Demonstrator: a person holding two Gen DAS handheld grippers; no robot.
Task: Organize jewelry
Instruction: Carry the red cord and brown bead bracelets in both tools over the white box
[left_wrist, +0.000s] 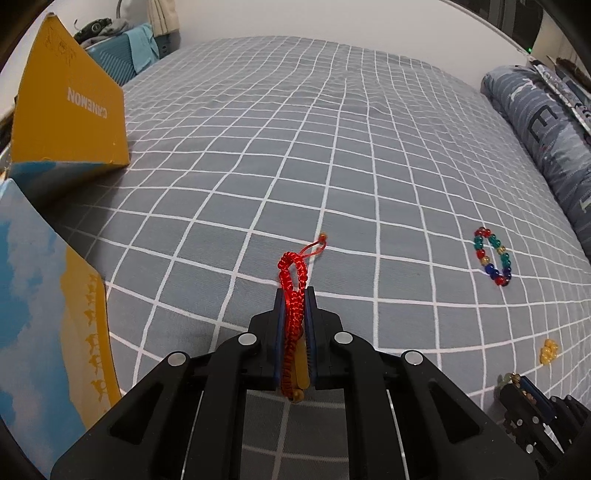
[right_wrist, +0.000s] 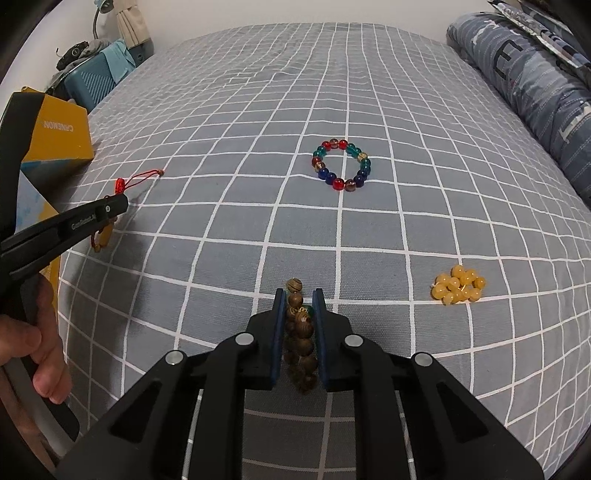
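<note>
My left gripper is shut on a red braided cord bracelet and holds it just above the bed; its thin loop and bead trail onto the sheet. It also shows in the right wrist view. My right gripper is shut on a brown wooden bead bracelet. A multicoloured glass bead bracelet lies ahead of the right gripper, also in the left wrist view. A yellow bead bracelet lies bunched at the right, also in the left wrist view.
A yellow and blue open box stands at the left on the grey checked bedsheet. A rolled blue quilt lies along the right edge. A teal suitcase stands beyond the far left corner.
</note>
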